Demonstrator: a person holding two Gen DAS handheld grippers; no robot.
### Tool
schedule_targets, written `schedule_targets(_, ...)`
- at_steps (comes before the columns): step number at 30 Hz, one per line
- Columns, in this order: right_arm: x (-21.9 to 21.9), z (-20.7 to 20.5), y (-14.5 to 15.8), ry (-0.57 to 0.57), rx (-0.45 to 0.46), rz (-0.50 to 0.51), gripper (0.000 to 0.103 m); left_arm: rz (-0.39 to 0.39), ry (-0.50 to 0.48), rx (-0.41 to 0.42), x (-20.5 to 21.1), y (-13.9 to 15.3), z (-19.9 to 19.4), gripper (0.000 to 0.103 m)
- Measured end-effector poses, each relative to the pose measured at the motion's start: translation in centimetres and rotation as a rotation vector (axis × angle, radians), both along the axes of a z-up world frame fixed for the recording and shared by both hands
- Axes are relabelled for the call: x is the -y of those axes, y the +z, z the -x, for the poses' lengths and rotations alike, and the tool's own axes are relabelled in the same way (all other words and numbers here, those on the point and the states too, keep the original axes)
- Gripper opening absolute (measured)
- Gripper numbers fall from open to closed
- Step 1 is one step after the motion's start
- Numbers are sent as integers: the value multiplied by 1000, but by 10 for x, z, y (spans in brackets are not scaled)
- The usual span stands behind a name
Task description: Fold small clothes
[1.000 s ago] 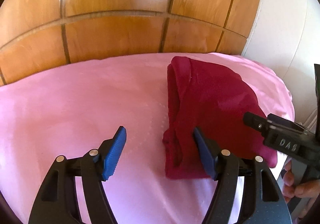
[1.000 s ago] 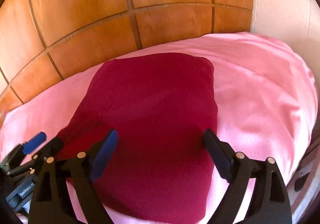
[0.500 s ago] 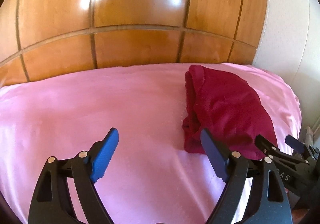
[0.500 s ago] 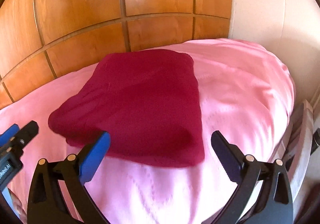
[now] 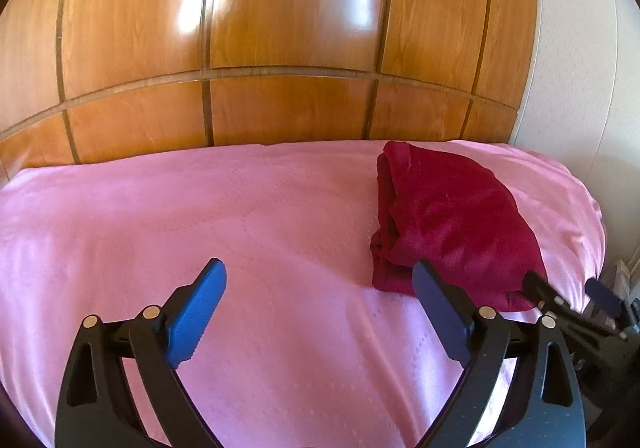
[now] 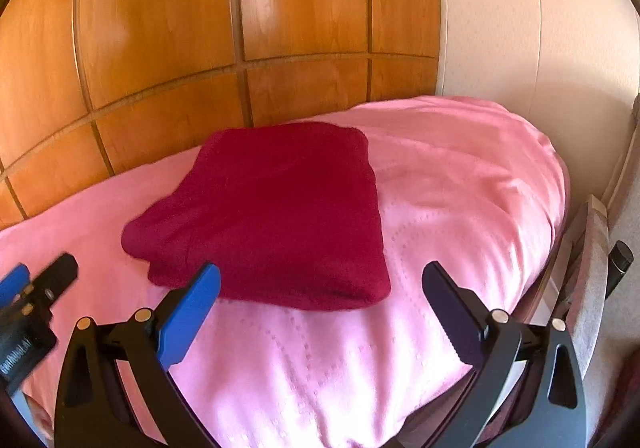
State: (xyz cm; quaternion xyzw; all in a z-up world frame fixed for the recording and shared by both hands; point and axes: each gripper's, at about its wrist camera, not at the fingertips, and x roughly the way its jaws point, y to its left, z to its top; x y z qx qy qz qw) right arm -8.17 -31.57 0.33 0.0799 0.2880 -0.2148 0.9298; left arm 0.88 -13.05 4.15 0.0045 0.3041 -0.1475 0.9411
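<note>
folded garment, both grippers free

the dark red garment (image 6: 272, 216) lies folded on the pink bedspread (image 5: 200, 228) near the wooden headboard (image 5: 280, 48). left gripper (image 5: 320, 300) and right gripper (image 6: 320, 296) hover before it — jaws spread wide, gripping nothing, clear of the cloth.

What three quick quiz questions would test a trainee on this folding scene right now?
1. True or false: the left gripper grips the garment.
2. The garment lies on: A) wood panel B) pink sheet C) floor.
3. Fill in: the right gripper is ___.

Key: 1 false, it is open and empty; 2 B; 3 open.
</note>
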Motion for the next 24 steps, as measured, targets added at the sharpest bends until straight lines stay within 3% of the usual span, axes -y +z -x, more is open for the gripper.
schedule_targets(24, -7, 2, -3, 26, 10, -2, 101, -7, 17, 9, -4, 3, 6, 96)
